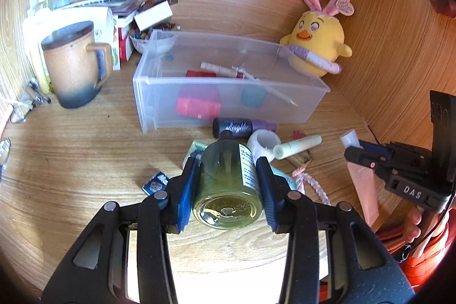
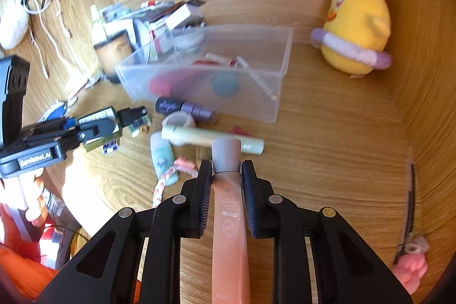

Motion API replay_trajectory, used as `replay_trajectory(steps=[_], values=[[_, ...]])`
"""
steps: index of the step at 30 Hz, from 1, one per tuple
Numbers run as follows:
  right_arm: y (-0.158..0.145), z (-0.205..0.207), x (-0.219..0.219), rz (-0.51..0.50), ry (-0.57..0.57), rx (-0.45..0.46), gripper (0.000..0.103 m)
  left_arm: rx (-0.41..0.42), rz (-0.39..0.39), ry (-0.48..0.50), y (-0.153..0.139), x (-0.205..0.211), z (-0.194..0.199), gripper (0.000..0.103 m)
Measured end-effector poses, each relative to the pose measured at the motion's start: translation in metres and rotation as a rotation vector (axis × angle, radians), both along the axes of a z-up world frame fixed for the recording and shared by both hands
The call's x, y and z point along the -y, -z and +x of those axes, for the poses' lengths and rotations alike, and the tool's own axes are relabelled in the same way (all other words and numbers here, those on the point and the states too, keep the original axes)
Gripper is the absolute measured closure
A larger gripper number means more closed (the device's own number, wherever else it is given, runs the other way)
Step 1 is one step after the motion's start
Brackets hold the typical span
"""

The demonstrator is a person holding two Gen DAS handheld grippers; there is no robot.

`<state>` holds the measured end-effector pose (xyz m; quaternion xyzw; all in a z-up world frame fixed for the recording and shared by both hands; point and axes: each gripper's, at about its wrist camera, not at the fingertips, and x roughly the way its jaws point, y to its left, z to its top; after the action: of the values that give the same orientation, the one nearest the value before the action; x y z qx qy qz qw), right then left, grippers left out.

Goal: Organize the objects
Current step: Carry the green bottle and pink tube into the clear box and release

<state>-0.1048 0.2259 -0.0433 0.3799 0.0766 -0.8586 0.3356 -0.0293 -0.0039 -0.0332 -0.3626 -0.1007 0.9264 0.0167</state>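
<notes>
1. My left gripper is closed on the yellow-green glass bottle, pads on its 2 sides, base toward the camera, so it should not roll out.
2. My right gripper is clamped on the pink tube just below its grey cap, which keeps the long body steady.
3. Both items hang above the desk, short of the clear bin, which I judge to be their destination.
4. A dark purple bottle, a pale green tube and other small items lie in front of the bin, not yet sorted.
</notes>
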Motion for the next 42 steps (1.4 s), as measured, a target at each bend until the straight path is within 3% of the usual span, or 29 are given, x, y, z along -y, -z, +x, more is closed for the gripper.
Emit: replay_trajectory(steps=[17, 28, 42], values=[[-0.049, -0.034, 0.005, -0.108, 0.027, -0.085, 0.085, -0.117, 0.005, -0.005, -0.046, 0.007, -0.013, 0.062], [-0.096, -0.037, 0.021, -0.144, 0.010, -0.213, 0.085, -0.153, -0.008, -0.031, -0.065, 0.020, -0.035, 0.062], [-0.114, -0.067, 0.061, -0.070, 0.019, -0.292, 0.085, -0.144, -0.007, -0.019, -0.072, 0.024, -0.070, 0.062]])
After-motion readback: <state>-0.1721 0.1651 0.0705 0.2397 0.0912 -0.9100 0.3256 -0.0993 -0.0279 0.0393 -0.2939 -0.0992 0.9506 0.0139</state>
